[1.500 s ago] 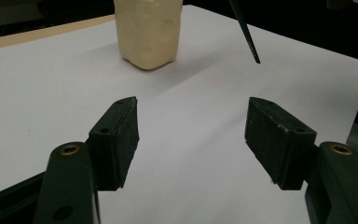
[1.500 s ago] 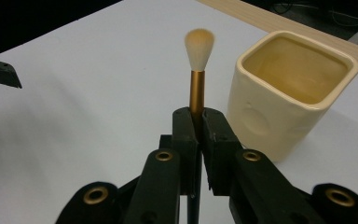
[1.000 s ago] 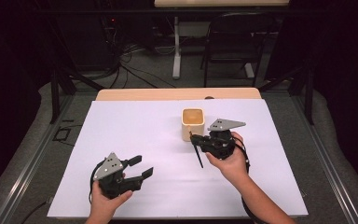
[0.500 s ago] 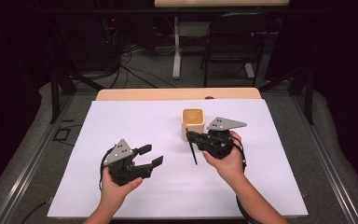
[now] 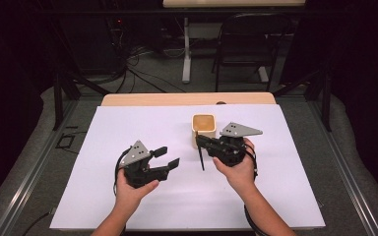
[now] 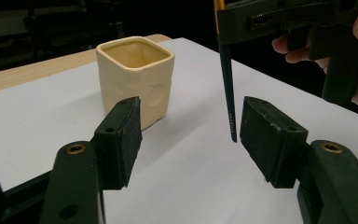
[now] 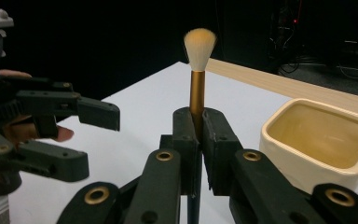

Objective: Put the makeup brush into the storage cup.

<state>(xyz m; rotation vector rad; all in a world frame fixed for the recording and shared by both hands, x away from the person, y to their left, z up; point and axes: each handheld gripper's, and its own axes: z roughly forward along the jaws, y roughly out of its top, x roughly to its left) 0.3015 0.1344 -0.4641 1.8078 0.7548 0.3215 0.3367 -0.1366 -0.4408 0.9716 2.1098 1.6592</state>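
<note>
Over on the left, the left gripper [image 5: 168,158] hangs just above the white counter [image 5: 128,123] with its jaws spread wide and nothing between them, and from the left gripper view the dark handle tip of the brush [image 6: 228,100] dangles right in the gap ahead of its pads. It looks like a handover, or a second hold on the handle, is being lined up. The risk here: if those wide jaws close off-centre, one pad clips the thin handle first and swings it sideways instead of trapping it.

Moving right, the right gripper [image 7: 196,128] is clamped tight on the brush [image 7: 197,79] near its gold ferrule, bristles up, handle pointing down toward the counter. That is a narrow pinch on a round stem, so any knock from the left could make the brush pivot or slide through.

Just beyond the right gripper sits the cream cup [image 5: 203,129], upright. It stands close, and a swinging handle or a careless jaw could nudge or tip it.
</note>
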